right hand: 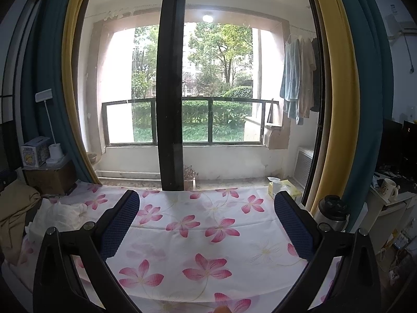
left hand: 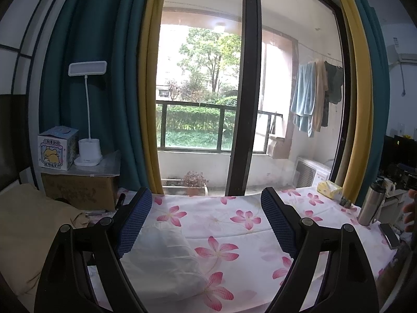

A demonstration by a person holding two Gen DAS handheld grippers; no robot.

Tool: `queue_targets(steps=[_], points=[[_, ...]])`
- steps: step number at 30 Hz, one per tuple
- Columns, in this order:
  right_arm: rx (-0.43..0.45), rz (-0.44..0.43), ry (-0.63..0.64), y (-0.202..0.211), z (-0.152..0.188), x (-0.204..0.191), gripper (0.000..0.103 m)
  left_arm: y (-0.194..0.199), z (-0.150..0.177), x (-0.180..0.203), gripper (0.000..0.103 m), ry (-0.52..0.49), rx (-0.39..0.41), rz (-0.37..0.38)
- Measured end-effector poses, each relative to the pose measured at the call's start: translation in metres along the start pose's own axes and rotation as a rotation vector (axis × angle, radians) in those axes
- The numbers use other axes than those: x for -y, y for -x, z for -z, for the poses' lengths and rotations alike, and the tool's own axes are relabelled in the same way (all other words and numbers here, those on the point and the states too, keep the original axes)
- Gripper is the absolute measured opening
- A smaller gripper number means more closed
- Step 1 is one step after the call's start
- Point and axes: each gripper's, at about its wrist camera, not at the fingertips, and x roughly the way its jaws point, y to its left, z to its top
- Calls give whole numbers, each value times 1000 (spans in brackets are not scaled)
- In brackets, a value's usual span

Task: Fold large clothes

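Garment [left hand: 166,258], white, soft, light, crumpled beneath my left tongs [left hand: 206,219]; both tongs [right hand: 207,224] wide open, empty; I'd pinch an edge.

A sheet [left hand: 234,224] covers the bed. On it at the left lies a garment [left hand: 166,260], between the fingers of the left tongs [left hand: 206,224] and nearer the left finger. Left of the garment lies a blanket [left hand: 28,224]. Behind the blanket stands a carton [left hand: 78,190], with a lamp [left hand: 88,151] and a box [left hand: 57,148] on top, the box left of the lamp. At the bed's far right sits a tissue pack [left hand: 329,189], with a flask [left hand: 371,206] right of it and a phone [left hand: 389,234] in front of the flask. A mug [right hand: 388,187] stands on a desk [right hand: 398,200] right of the bed. Behind the bed is a glass door [right hand: 172,78], then a balcony with a plant pot [right hand: 190,177] and hanging laundry [right hand: 299,78] at the right.
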Motion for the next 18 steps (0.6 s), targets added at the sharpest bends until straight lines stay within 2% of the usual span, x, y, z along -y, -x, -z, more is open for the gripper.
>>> queue_targets(steps=[18], points=[[-5,-4,4,-1,0,-1,102,1,4,2,88,-10,-9,9]])
